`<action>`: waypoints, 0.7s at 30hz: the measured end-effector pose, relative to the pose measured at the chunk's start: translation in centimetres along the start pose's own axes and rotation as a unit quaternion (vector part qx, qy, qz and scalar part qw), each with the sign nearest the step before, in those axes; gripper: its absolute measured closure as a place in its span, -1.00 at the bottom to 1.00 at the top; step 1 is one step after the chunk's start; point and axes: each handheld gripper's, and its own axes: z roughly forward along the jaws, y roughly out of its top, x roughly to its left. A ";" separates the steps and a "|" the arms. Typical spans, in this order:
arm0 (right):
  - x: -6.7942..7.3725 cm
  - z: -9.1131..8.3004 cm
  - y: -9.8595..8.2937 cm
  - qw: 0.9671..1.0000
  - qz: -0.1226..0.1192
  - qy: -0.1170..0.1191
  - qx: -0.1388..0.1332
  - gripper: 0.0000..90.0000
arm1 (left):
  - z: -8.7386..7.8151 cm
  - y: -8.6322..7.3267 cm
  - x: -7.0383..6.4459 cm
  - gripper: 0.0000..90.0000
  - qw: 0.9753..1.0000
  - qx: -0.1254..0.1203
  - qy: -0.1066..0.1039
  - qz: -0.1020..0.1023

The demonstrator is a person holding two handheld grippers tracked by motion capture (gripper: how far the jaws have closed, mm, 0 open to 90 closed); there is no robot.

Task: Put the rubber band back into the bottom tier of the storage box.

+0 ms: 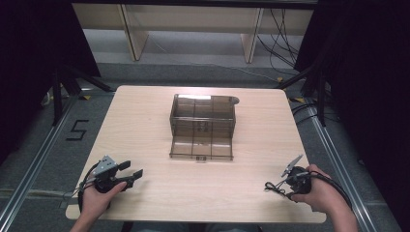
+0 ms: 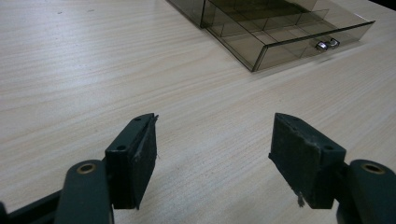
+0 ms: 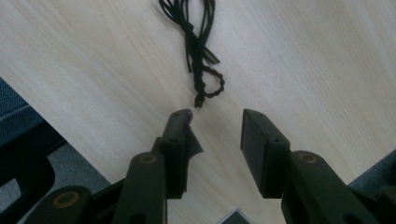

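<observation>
A smoky transparent compartment box [image 1: 203, 126] is set open at the middle of the pale wooden table [image 1: 145, 121] (dark curtains at both sides). The left gripper [image 1: 131, 175] and right gripper [image 1: 271, 186] are held spread, empty, the latter near a black knotted cord [image 3: 200, 56].

Open bare wood ahead of left gripper [image 1: 129, 175], jaws spread wide, nothing between them. Smoked plastic organizer box [image 1: 203, 126] with dividers at table [image 1: 145, 125] centre, lid laid flat toward near edge, blocking middle path. Wide free lanes left and right of box. Black knotted cord [image 3: 200, 56] just beyond right gripper [image 3: 215, 122] tips, near table edge.
</observation>
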 end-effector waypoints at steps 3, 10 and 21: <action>0.0 0.1 0.7 1.000 -0.018 -0.007 0.008 0.44 | 0.0 0.0 0.0 -0.31 1.000 0.000 0.000 0.000; 0.0 0.1 1.9 0.999 -0.044 -0.003 0.032 0.49 | 0.1 0.0 0.0 -0.31 1.000 -0.003 -0.003 -0.008; 0.2 1.0 3.2 0.998 -0.059 0.007 0.036 0.57 | 0.0 0.0 0.1 -0.31 1.000 -0.002 -0.003 -0.001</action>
